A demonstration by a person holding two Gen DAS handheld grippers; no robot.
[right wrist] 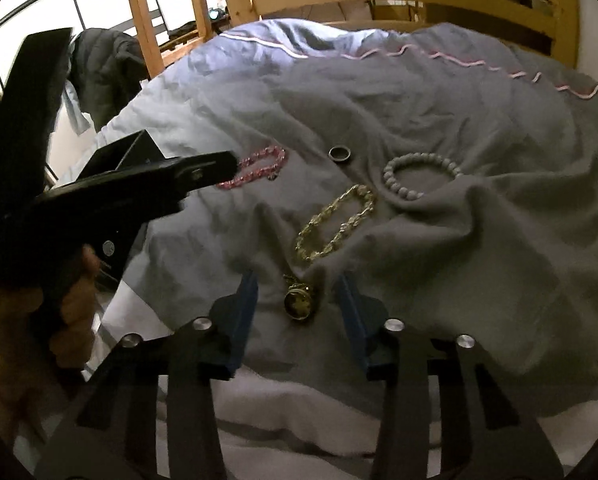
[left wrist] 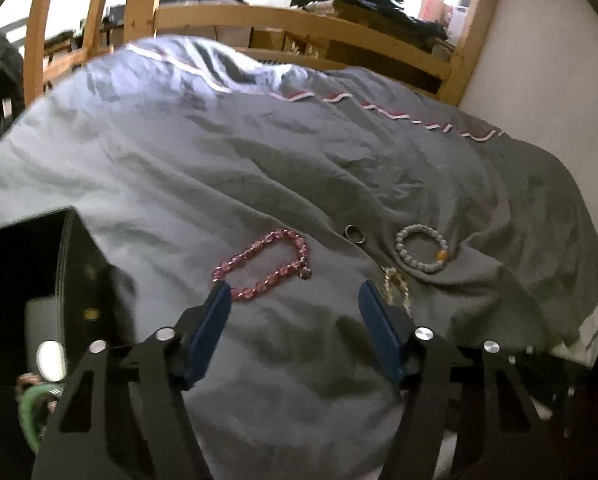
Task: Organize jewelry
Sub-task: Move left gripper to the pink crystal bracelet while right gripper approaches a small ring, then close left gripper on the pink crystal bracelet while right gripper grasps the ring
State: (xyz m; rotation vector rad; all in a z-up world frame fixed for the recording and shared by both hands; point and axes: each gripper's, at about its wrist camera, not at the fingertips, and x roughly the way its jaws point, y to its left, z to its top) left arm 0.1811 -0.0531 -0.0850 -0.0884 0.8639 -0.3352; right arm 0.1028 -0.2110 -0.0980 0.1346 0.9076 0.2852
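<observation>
Gold pendant [right wrist: 299,305] between right gripper [right wrist: 301,292] jaws, untouched, on grey duvet [right wrist: 459,240]

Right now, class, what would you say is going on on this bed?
A person is sorting jewelry laid out on a grey duvet, holding tongs in each hand. The left tongs are open at the near end of the pink bead bracelet. The right tongs are open around the gold pendant of the gold chain. The ring and grey bead bracelet lie untouched, and a black box waits nearby.
</observation>
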